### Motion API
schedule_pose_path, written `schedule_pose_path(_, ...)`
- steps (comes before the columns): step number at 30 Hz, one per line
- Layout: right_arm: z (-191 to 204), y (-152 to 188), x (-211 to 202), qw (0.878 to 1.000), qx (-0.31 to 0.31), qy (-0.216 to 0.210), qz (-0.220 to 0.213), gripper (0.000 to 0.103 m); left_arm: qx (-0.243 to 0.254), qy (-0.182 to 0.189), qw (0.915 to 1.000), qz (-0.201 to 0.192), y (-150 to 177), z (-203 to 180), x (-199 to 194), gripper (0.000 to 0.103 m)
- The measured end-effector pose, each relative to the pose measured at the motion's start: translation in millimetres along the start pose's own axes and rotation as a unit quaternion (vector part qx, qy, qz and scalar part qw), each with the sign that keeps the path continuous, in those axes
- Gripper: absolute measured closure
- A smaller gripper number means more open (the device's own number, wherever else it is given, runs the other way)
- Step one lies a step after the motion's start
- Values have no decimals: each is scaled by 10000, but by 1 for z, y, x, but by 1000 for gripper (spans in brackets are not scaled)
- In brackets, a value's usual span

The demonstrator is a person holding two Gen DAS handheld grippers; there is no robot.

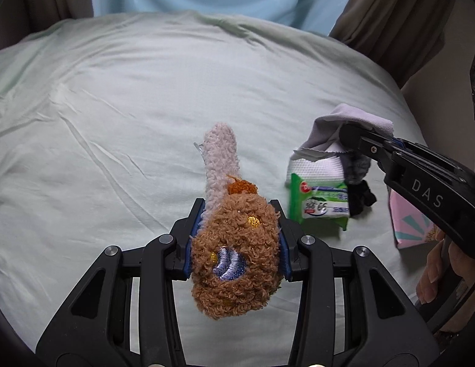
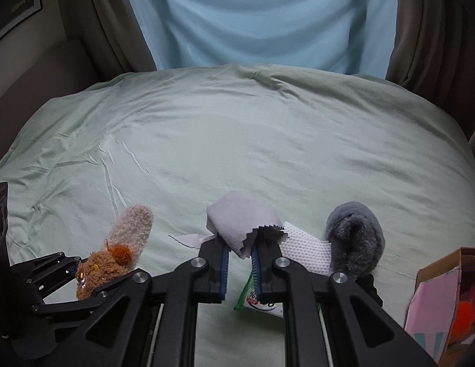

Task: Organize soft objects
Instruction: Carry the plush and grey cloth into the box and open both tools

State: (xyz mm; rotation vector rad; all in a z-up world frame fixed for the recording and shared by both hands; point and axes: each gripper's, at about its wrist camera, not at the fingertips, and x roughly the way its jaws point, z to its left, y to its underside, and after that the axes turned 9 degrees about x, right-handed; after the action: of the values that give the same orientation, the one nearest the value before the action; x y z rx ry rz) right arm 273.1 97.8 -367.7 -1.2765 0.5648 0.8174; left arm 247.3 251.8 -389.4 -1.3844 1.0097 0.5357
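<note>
Over the pale green bed, my left claw grips the plush toy; my right claw pinches the grey cloth. Only its camera shows a grey, perhaps furry, bundle.

You had the brown plush toy clamped, its pale tail pointing away. You held the grey cloth pinched above the bed; tissues, paper towel and grey fur lay below.

2 wrist views — angled down, sharing bed.
</note>
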Motion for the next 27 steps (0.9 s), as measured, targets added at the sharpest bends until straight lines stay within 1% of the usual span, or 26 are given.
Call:
schedule_pose_path(5, -3, -9, -55, 9994, 251, -34, -242, 91, -10, -58, 9998, -201, -20, -14, -48, 66)
schedule_pose_path(8, -8, -14, -92, 9986, 386, 12, -368, 91, -17, -23, 9996, -292, -32, -24, -73, 66)
schedule_pose_path(13, -27, -15, -147, 9966, 661, 177, -464, 91, -14, 183, 9991, -395, -47, -53, -108, 66)
schedule_pose_path(16, -46, -16, -180, 9941, 867, 317, -563, 91, 162, 281, 9986, -412, -56, -80, -120, 66)
schedule_pose_path(20, -74, -15, -211, 9908, 1082, 464, -669, 91, 374, 417, 9972, -494, -67, -117, -134, 66)
schedule_pose_path(24, -110, -12, -239, 9872, 1291, 568, -746, 91, 429, 527, 9961, -557, -79, -159, -142, 66)
schedule_pose_path(27, -137, -12, -258, 9861, 1328, 621, -777, 91, 457, 567, 9954, -624, -87, -194, -149, 66)
